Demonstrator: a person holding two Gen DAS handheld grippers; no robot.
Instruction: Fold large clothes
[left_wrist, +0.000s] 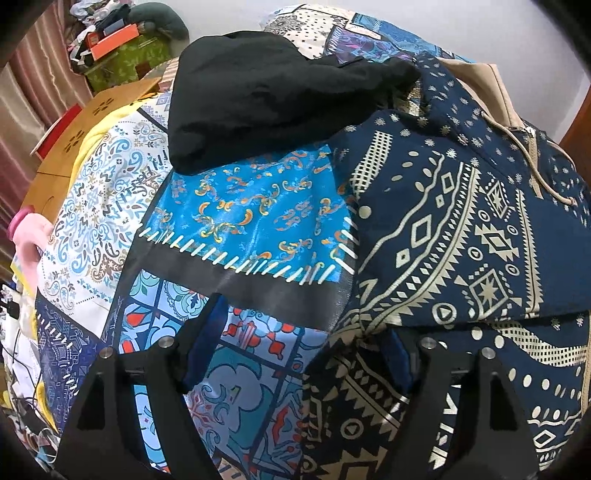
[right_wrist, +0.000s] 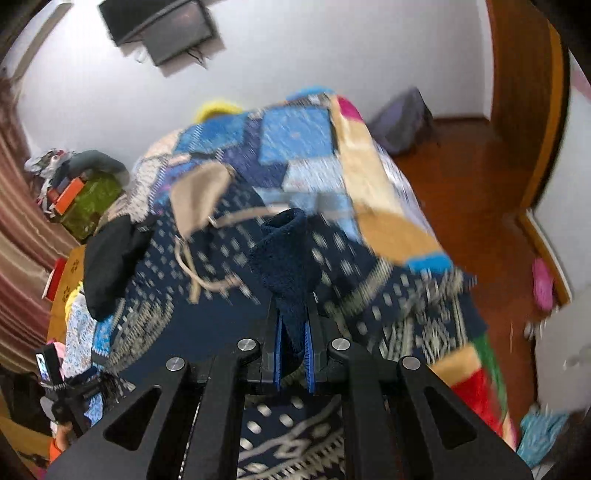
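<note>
At the far left of the bed lies a black garment (left_wrist: 266, 99), bunched in a soft heap on the patchwork quilt (left_wrist: 251, 214) and touching the navy hoodie's far edge. Just right of it, and nearer, the navy hoodie (left_wrist: 461, 229) is spread across the quilt's right half, its tan-lined hood (left_wrist: 491, 85) toward the far end and a drawstring (left_wrist: 528, 155) trailing over the chest.

The left gripper (left_wrist: 295, 354) hovers over the hoodie's near left edge with its jaws standing wide; nothing is pinched between them, and the cloth merely lies beneath the right-hand finger. The right gripper (right_wrist: 293, 332) is clamped tight on a dark ribbed cuff (right_wrist: 284, 254), which stands up out of the jaws like a soft tube, apparently the end of a sleeve; that view is smeared by motion.

It looks a thick, fleecy knit: limp, not slippery, with enough weight to sag and drag rather than float, and nothing about it that could break. I'd judge the sturdy spots to take are the ribbed cuffs, the hem and the shoulder seams, since a pinch in mid-panel would only raise a tent of cloth.

In looks it is deep navy, printed all over with cream bandana motifs: diamonds, dots, toothed bands and curved borders.
</note>
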